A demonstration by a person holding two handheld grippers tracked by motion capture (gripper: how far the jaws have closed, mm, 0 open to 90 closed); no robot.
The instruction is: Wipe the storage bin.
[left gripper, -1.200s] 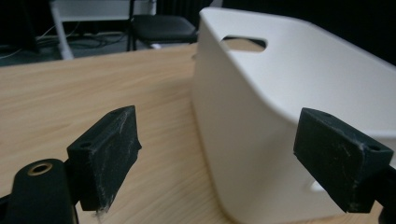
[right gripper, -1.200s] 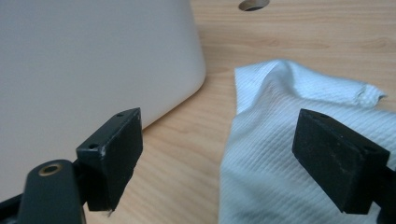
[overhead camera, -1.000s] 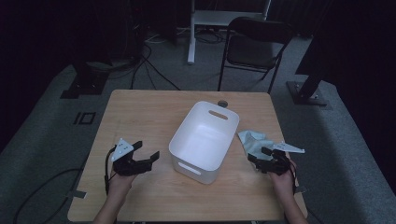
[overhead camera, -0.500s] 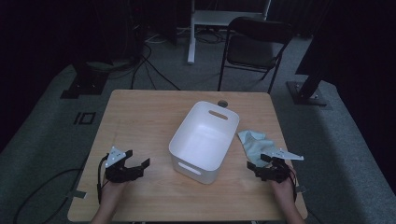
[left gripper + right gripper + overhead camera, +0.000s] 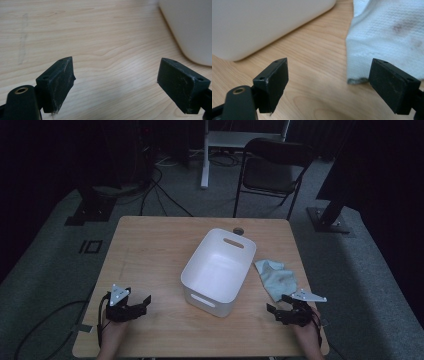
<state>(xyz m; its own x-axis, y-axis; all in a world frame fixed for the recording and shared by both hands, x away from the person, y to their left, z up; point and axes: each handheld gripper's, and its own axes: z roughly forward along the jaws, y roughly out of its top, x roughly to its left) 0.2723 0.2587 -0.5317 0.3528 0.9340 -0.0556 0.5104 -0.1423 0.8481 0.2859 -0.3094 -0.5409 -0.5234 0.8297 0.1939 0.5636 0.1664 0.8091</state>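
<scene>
A white plastic bin [image 5: 218,270] with handle slots stands empty in the middle of the wooden table [image 5: 150,250]. A crumpled light-blue cloth [image 5: 276,277] lies just right of it. My left gripper [image 5: 144,304] rests low near the table's front left, jaws open and pointing right toward the bin, nothing between them. In the left gripper view the left gripper [image 5: 116,77] frames bare wood, with the bin's corner [image 5: 190,27] at upper right. My right gripper [image 5: 274,312] is open near the front right. In the right gripper view the right gripper [image 5: 328,77] faces the bin [image 5: 262,22] and the cloth's edge [image 5: 387,32].
A small dark round piece [image 5: 238,230] sits at the table's far edge behind the bin. Beyond the table stand a black folding chair [image 5: 272,170] and a white stand [image 5: 205,155]. Cables run across the grey floor [image 5: 50,320] at left.
Both hands have drawn back toward the near edge of the table and sunk lower. The left gripper moved away from the bin. Bin and cloth stayed put.
</scene>
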